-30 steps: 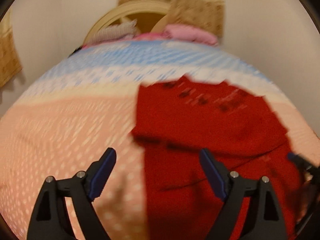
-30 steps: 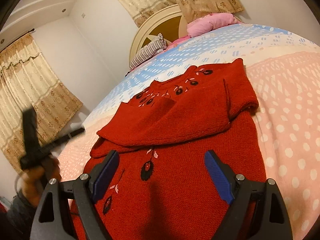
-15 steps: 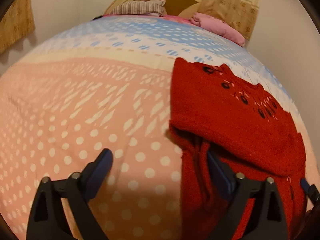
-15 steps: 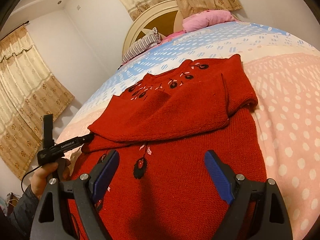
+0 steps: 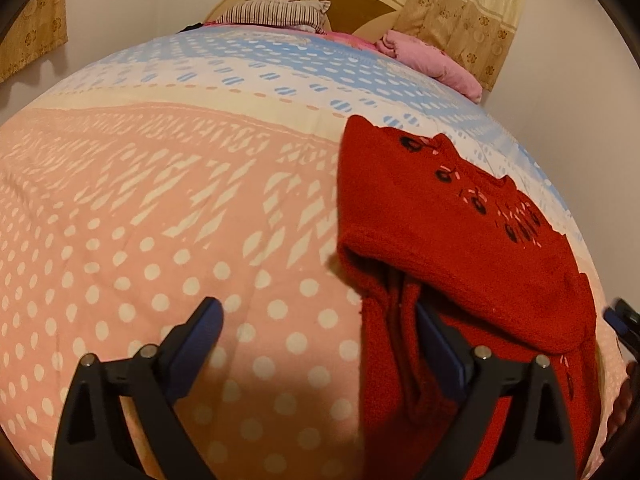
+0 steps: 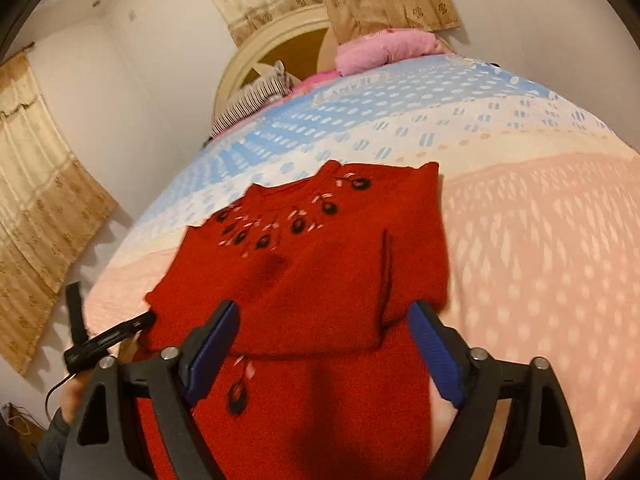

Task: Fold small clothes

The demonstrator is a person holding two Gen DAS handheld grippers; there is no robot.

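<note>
Left wrist view: our left gripper (image 5: 320, 336) is spread wide, nothing held, straddling the red sweater (image 5: 460, 240) side edge; garment lies to its rt on the bedspread (image 5: 160, 220).

Right wrist view: right gripper (image 6: 324, 340) also agape, empty, over sweater's lower body; long axis runs straight fwd to the collar, so it's nearer the hem.

From my remote station, the sweater (image 6: 304, 280) lay flat on the bedspread (image 6: 540, 260), its sleeves folded across its body. The right gripper (image 6: 324, 344) stood over the sweater's near half. The left gripper (image 5: 320, 336) straddled the sweater's left edge. At the far end, the two pillows (image 5: 276, 14) (image 6: 384, 48) lay against the headboard (image 5: 352, 0).
</note>
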